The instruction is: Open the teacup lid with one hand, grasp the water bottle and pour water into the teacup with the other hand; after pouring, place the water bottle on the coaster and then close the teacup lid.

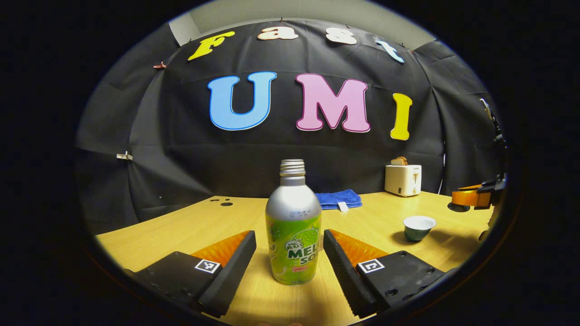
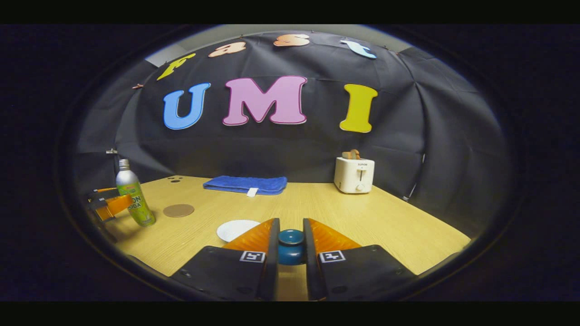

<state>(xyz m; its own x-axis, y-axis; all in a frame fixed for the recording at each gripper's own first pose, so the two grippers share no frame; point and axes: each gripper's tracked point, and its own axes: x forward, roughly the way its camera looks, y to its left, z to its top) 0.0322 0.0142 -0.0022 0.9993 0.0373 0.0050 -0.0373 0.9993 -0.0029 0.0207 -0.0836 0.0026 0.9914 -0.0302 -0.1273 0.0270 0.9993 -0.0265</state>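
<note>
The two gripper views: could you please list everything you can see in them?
Bottle: one, silver and green, uncapped, upright on the table between the left fingers.
Cup: one, dark with white inside, uncovered, on the table.
Lid: one, teal, held between the right fingers.
Coaster: one, brown, flat beside the bottle.
Towel: one, blue, folded at the table's back edge.
Toaster: one, white, back right.
Table: one, light wood.
Left gripper: one, open, fingers either side of the bottle.
Right gripper: one, shut on the lid.
</note>
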